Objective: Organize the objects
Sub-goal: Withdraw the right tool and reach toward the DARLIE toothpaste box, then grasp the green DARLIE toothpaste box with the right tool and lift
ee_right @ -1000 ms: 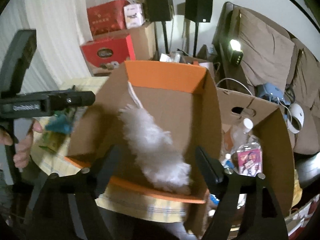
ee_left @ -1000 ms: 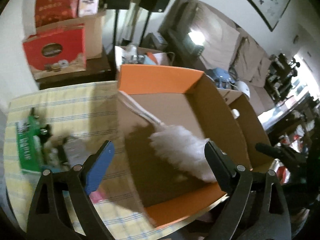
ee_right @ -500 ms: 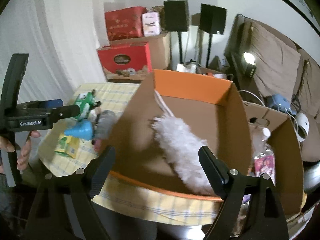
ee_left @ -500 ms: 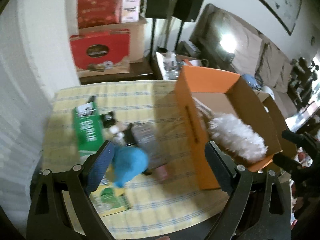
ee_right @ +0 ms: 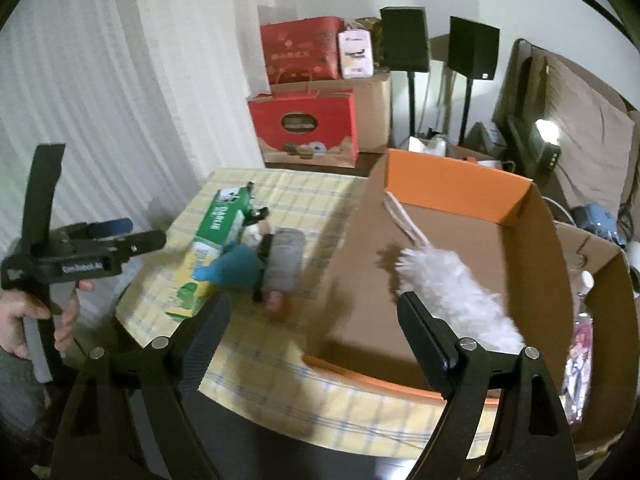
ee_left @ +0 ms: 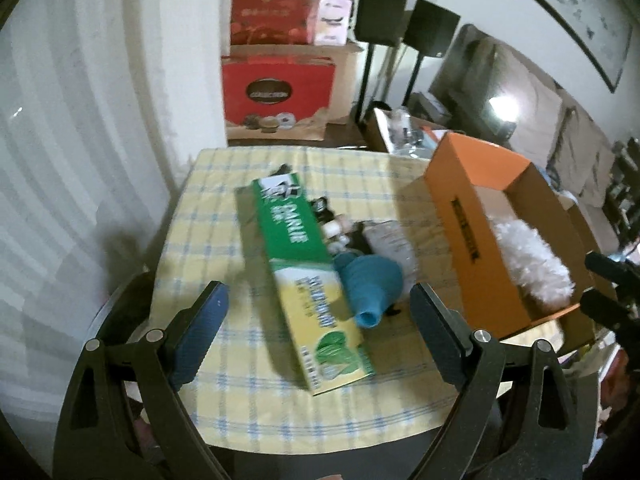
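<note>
An orange cardboard box stands on the right of the table with a white feather duster lying inside. Left of it lie a long green and yellow carton, a teal rubber bulb, a grey pouch and small dark bits. My left gripper is open and empty above the table's near edge, over the carton. My right gripper is open and empty, near the box's front left corner.
The table carries a yellow checked cloth. Red gift boxes and two black speakers stand behind. A second open cardboard box with bottles sits right of the orange one. A white curtain hangs on the left.
Both grippers have pulled back and swung left, away from the box. The table items have come into the left wrist view. The duster stays lying in the box.
</note>
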`<state>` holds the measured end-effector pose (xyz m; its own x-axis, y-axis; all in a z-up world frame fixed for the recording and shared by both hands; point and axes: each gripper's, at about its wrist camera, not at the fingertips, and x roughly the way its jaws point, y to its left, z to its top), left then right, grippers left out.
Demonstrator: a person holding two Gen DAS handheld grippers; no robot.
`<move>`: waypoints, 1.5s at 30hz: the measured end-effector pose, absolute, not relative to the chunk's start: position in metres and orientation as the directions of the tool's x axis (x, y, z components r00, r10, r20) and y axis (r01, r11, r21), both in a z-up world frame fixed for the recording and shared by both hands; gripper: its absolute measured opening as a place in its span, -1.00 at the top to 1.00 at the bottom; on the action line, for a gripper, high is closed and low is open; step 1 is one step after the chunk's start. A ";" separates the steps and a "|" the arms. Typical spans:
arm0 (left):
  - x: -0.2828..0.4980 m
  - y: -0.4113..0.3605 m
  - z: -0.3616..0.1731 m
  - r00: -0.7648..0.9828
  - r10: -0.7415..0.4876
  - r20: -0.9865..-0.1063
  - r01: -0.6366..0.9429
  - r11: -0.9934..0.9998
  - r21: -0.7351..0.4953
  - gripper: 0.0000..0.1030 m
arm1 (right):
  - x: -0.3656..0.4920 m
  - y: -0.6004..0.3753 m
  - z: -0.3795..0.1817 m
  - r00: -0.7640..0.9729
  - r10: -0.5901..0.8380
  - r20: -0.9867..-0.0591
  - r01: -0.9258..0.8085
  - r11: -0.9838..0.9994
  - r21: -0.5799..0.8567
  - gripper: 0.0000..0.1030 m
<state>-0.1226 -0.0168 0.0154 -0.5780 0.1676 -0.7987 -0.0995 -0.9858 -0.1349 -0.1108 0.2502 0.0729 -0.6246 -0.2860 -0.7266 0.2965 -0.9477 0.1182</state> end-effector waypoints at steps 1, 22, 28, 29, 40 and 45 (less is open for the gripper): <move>-0.121 -0.021 0.012 -0.578 0.163 -0.800 -0.094 -0.987 -0.133 -0.76 | -0.111 0.247 0.072 -0.622 -0.292 -0.726 0.301 -0.946 0.123 -0.69; -0.107 -0.008 -0.064 -0.534 0.145 -0.833 -0.068 -0.989 -0.129 -0.76 | -0.124 0.187 0.038 -0.581 -0.379 -0.720 0.279 -0.924 0.261 -0.69; -0.112 -0.002 -0.075 -0.536 0.142 -0.832 -0.063 -0.990 -0.128 -0.76 | -0.121 0.176 0.026 -0.571 -0.367 -0.735 0.277 -0.928 0.248 -0.69; -0.114 -0.002 -0.076 -0.533 0.137 -0.835 -0.060 -0.990 -0.125 -0.76 | -0.120 0.176 0.025 -0.569 -0.367 -0.736 0.278 -0.928 0.248 -0.69; -0.115 -0.012 -0.084 -0.527 0.222 -0.821 -0.059 -0.973 -0.225 -0.20 | -0.131 0.169 -0.001 -0.494 -0.439 -0.750 0.267 -0.898 0.349 -0.69; -0.114 -0.032 -0.083 -0.531 0.261 -0.806 -0.035 -0.957 -0.288 -0.12 | -0.139 0.164 -0.010 -0.471 -0.454 -0.756 0.277 -0.890 0.362 -0.69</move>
